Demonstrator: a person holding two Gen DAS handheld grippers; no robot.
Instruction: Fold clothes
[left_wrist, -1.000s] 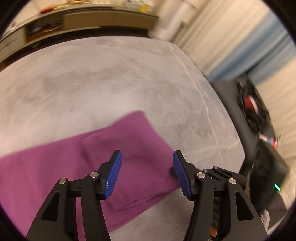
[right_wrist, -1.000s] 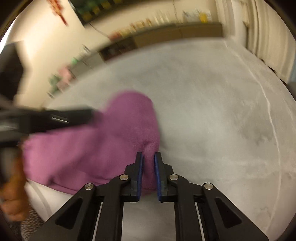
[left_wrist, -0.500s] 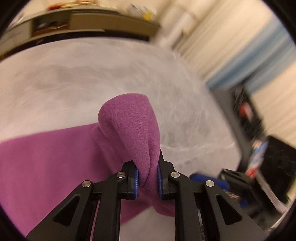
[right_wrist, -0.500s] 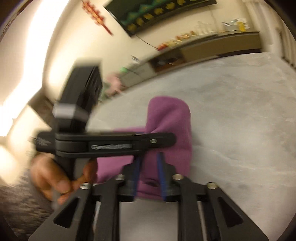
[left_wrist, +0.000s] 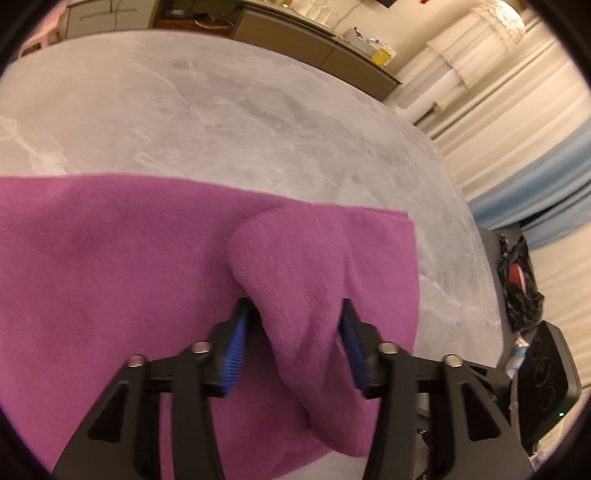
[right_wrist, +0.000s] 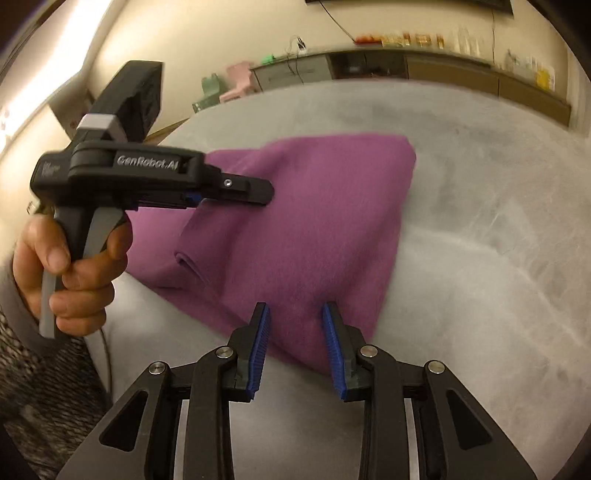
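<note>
Lying folded, long axis left-right, purple cloth (left_wrist: 110, 280); left gripper (left_wrist: 295, 347) and right gripper (right_wrist: 295, 347) jaws parted.

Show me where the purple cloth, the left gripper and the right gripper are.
purple cloth (right_wrist: 314, 221): right wrist view, flat middle of the fabric.
left gripper (left_wrist: 293, 349): left wrist view, midway between its fingertips.
right gripper (right_wrist: 297, 349): right wrist view, midway between its fingertips.

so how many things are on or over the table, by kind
cloth: 1, purple, lying on the table
claws: 2, left claw and right claw, both open
total: 3
</note>
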